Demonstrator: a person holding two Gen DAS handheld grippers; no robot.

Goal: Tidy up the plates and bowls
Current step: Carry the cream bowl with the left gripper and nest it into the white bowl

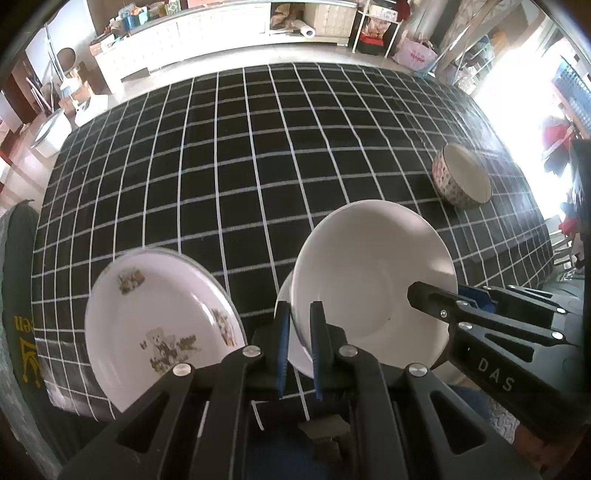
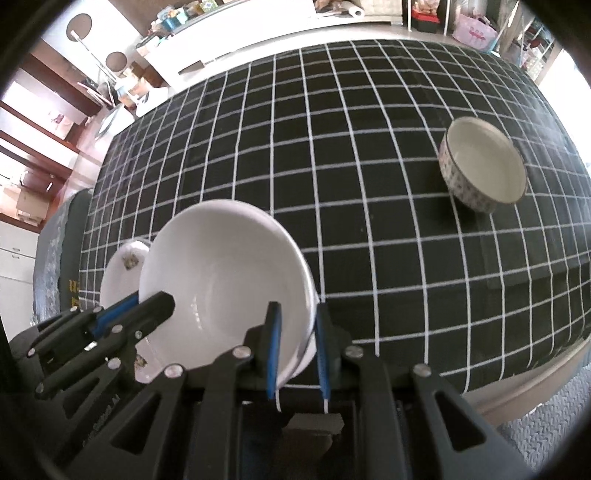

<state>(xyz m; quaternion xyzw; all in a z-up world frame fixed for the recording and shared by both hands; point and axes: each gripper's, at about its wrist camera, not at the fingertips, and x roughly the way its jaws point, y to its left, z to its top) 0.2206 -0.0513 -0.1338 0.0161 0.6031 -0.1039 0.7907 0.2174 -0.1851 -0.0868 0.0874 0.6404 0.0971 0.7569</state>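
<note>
A plain white bowl is held tilted above the near edge of the table, with a second white rim just under it. My left gripper is shut on its left rim. My right gripper is shut on its right rim and shows in the left wrist view. In the right wrist view the bowl fills the lower left and the left gripper reaches in from the left. A white plate with teddy bear prints lies at the near left. A flower-patterned bowl stands at the far right.
The table has a black cloth with a white grid. A dark green chair back stands at its left edge. White cabinets and cluttered shelves stand beyond the far edge.
</note>
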